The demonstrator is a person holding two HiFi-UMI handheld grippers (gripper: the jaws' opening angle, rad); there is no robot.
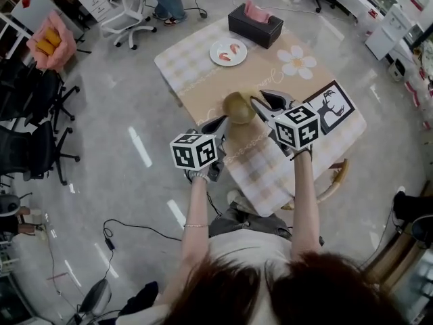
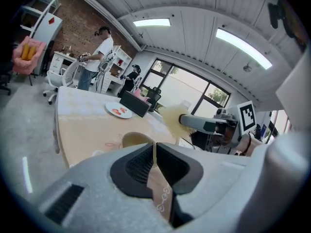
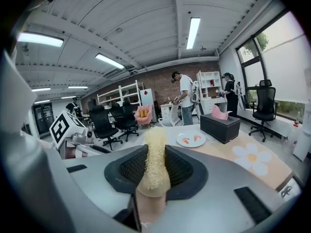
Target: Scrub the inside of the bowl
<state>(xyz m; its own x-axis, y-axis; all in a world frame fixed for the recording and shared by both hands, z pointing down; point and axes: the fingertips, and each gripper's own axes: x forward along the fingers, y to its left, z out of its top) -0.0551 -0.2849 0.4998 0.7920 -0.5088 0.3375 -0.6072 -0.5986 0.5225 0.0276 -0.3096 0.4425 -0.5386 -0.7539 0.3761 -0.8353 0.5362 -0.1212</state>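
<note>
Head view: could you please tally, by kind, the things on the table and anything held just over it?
Bowl: 1
Plate: 1
Tissue box: 1
Marker card: 1
Scrubber: 1
Total: 5

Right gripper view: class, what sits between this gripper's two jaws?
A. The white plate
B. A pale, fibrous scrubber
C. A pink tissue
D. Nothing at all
B: in the right gripper view, the right gripper is shut on a pale yellow, stringy scrubber, which sticks up between its dark ribbed pads.
</note>
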